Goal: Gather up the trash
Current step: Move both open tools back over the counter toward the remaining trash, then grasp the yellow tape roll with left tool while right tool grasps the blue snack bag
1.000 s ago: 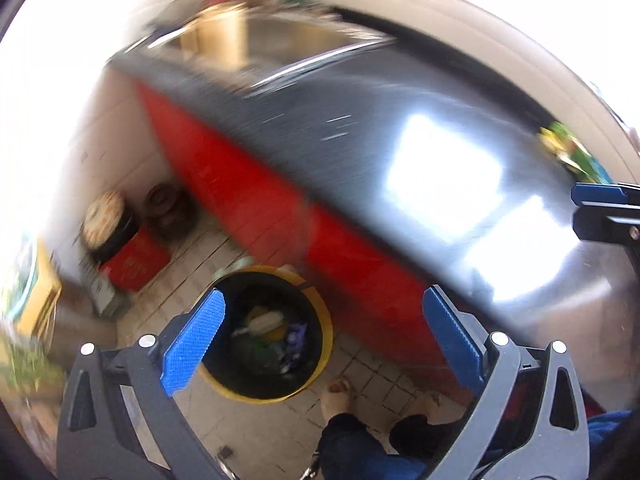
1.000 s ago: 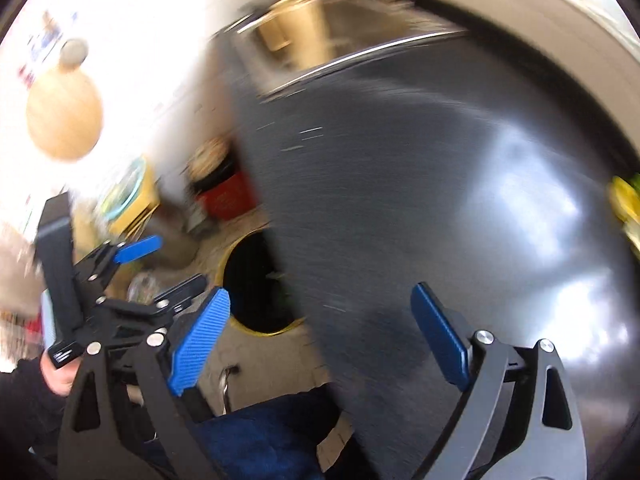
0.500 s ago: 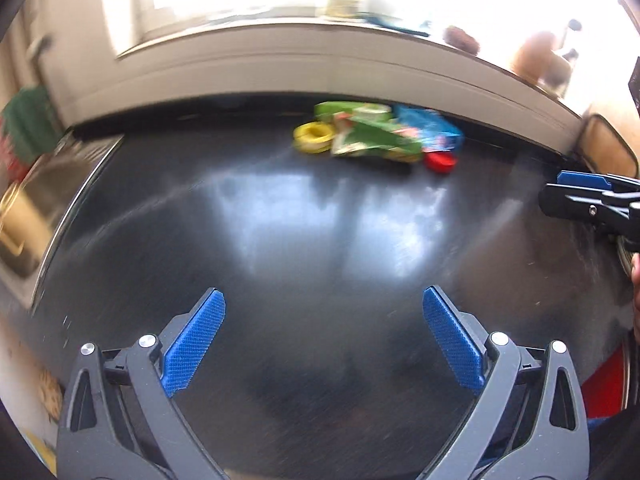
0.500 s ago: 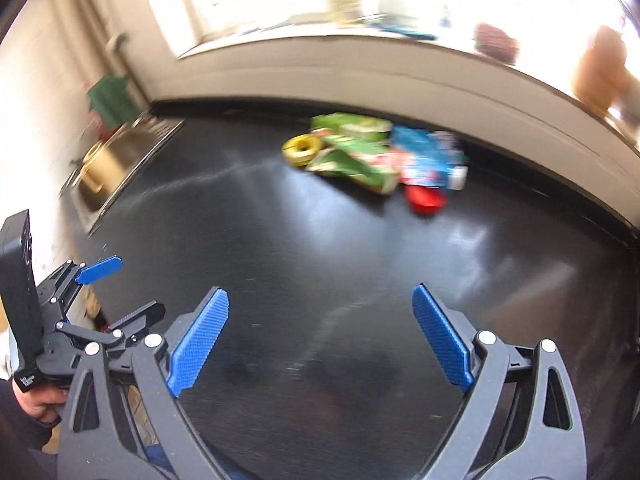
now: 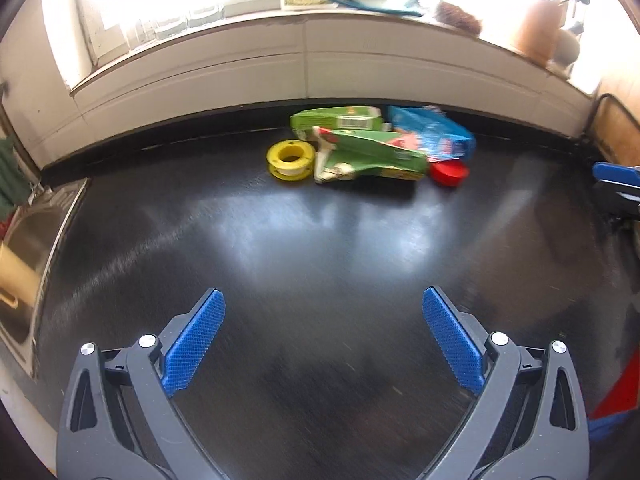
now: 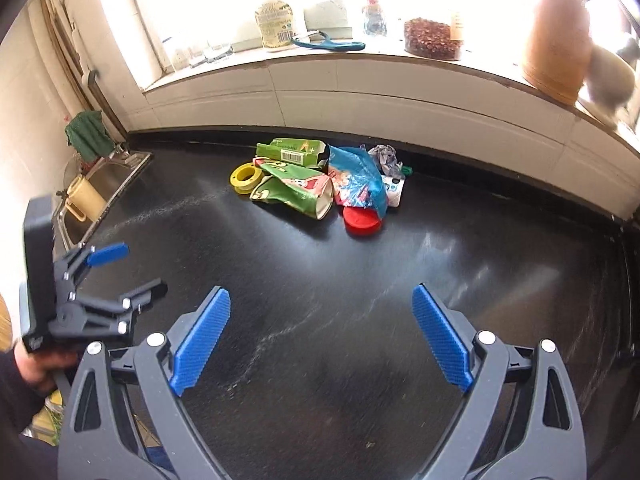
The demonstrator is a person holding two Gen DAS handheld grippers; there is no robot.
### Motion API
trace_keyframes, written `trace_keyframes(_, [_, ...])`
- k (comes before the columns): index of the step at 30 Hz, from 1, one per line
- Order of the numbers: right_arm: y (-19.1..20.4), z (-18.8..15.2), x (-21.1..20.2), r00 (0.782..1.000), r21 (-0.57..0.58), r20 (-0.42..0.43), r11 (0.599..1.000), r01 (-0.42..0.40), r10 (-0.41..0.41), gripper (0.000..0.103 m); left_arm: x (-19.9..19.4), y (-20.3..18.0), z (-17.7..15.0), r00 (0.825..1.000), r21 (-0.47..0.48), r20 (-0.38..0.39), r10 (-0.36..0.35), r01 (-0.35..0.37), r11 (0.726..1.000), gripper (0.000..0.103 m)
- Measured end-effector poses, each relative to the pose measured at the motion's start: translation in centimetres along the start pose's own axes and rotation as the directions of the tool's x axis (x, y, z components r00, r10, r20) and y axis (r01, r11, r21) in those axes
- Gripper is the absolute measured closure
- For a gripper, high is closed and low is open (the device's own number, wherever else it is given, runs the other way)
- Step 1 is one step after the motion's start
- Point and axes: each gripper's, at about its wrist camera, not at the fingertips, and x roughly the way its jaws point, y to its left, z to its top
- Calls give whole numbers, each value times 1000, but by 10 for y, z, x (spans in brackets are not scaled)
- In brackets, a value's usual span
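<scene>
Green carton [image 6: 294, 192] lying flat, mouth seemingly rightward

The blue bag [image 6: 357, 182] hides part of the red lid [image 6: 362, 220]; the sink [image 5: 30, 240] is cut off by the frame edge

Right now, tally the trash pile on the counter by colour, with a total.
Green: 2, a carton and a flattened pouch
Yellow: 1, a tape spool
Blue: 1, a plastic bag
Red: 1, a lid
White: 1, a small pack
Grey: 1, a crumpled wrapper
Total: 7 visible; anything underneath is hidden.
</scene>
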Motion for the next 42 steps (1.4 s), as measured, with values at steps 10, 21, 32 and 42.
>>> trace_keyframes(10, [-37,49,76,996,-49,-89,999,13,-17,24,104,49,60,999,47,-53,10,-8,999,7])
trace_keyframes(21, [-51,85,172,978,-130,-204,991,25,-51,40,169,52,96,993,147,-85,-75,87,985,7])
trace_keyframes(32, [-54,85,178,979,-133,-196,991,29,-54,78,167,45,105,990,192,-31,-139,142,971,49])
trace_keyframes(42, [-51,63,106,994,-33,-110,999,10,-13,89,106,45,92,994,117,10,-105,103,988,49])
